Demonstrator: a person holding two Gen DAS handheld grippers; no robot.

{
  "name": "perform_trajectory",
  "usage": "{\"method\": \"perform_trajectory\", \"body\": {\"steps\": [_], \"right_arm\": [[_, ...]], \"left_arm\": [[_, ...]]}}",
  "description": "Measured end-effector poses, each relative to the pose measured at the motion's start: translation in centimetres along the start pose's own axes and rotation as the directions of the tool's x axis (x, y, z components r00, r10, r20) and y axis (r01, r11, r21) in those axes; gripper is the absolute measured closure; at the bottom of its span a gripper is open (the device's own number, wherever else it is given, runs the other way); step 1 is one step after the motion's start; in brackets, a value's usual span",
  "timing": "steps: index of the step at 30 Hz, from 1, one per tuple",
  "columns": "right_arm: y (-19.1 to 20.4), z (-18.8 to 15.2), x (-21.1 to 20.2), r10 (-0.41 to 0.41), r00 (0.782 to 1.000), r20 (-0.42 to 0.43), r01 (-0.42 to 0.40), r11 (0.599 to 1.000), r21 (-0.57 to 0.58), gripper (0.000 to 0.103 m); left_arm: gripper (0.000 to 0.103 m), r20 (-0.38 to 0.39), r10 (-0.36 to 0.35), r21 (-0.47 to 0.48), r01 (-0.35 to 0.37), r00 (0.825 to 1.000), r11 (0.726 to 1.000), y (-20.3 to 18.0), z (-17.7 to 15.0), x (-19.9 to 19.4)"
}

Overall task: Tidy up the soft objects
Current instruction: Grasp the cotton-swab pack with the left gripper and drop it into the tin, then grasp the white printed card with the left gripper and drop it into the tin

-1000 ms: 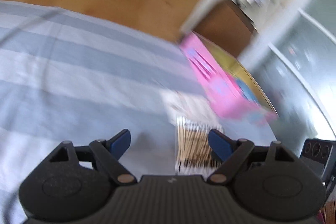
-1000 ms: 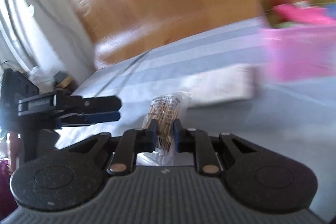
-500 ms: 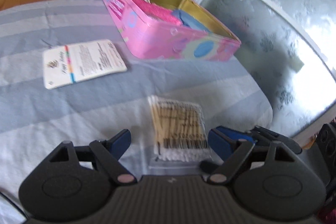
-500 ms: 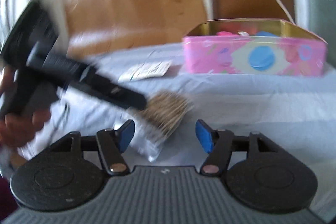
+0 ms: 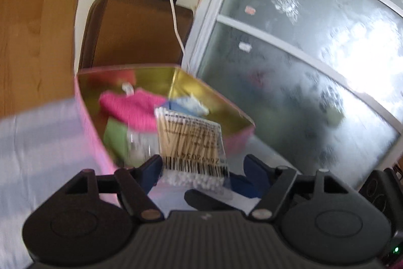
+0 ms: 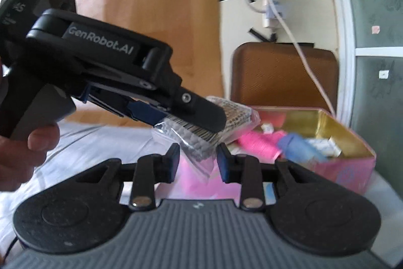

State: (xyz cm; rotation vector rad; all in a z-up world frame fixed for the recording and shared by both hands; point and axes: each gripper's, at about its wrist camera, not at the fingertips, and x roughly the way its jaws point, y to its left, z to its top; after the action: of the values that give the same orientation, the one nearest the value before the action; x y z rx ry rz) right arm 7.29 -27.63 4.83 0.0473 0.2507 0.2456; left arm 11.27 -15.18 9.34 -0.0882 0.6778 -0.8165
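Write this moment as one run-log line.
clear packet of cotton swabs; raised near open pink tin box; between left gripper, right gripper; holder unclear
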Motion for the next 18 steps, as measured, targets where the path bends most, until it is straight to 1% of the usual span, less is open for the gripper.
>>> {"method": "perform_trajectory", "body": {"steps": [3,5,6,7,8,9,10,11,12,13,14,16,18], "right_arm": [[-2.4,0.6,3.2,-0.013,1.000,-0.023,0.014,0.999,0.050,0.068],[-3.1,0.7,5.3,-0.022,0.998,-0.052,0.026,0.997,0.073,0.068],[-3.4,0.5,6.2,-0.027,0.997,-0.069,0.033,0.996,0.079,0.067],[-3.5,0.3,7.5,-0.036,0.996,-0.086,0.042,0.997,0.071,0.065],[-3.6,-0.1,8.9,-0.068,0.992,-0.111,0.074,0.996,0.045,0.060],[-3.3,-0.6,9.7,-0.124,0.983,-0.134,0.129,0.991,0.026,0.056],[-3.7,-0.9,10.4,-0.159,0.978,-0.134,0.165,0.986,0.034,0.055],[-4.1,-0.8,10.5,-0.162,0.977,-0.140,0.171,0.984,0.053,0.056],[-4.4,-0.6,10.1,-0.159,0.979,-0.131,0.170,0.982,0.081,0.056],[-4.6,-0.5,9.3,-0.151,0.983,-0.109,0.162,0.981,0.106,0.056],[-4.6,-0.4,8.3,-0.144,0.986,-0.086,0.154,0.981,0.118,0.055],[-4.2,-0.3,6.5,-0.145,0.988,-0.059,0.151,0.981,0.124,0.056],[-3.6,-0.4,4.3,-0.114,0.993,-0.028,0.117,0.982,0.145,0.056]], "left_arm": [[0.031,0.029,0.011,0.011,-0.011,1.000,1.000,0.8,2.6,2.2],[0.027,0.032,0.029,0.004,-0.029,0.999,1.000,1.6,3.5,4.0],[0.020,0.031,0.044,-0.006,-0.044,0.999,0.999,2.3,3.8,5.1],[0.010,0.030,0.065,-0.016,-0.064,0.997,0.998,2.7,4.2,6.3],[0.009,0.031,0.090,-0.026,-0.089,0.996,0.996,3.4,4.3,7.3],[0.011,0.031,0.125,-0.036,-0.124,0.992,0.992,4.0,4.2,8.4],[0.020,0.025,0.173,-0.047,-0.172,0.985,0.984,4.5,4.2,9.2],[0.022,0.008,0.219,-0.055,-0.218,0.976,0.974,5.0,4.2,10.1],[0.021,-0.011,0.247,-0.062,-0.247,0.969,0.967,5.4,4.1,10.5],[0.021,-0.017,0.246,-0.073,-0.246,0.969,0.966,5.7,3.9,10.4],[0.020,-0.008,0.232,-0.090,-0.231,0.973,0.969,5.9,3.9,9.7],[0.020,0.050,0.209,-0.107,-0.203,0.977,0.973,5.9,3.6,7.4],[0.020,0.104,0.195,-0.109,-0.184,0.975,0.977,5.6,3.3,4.8]]}}
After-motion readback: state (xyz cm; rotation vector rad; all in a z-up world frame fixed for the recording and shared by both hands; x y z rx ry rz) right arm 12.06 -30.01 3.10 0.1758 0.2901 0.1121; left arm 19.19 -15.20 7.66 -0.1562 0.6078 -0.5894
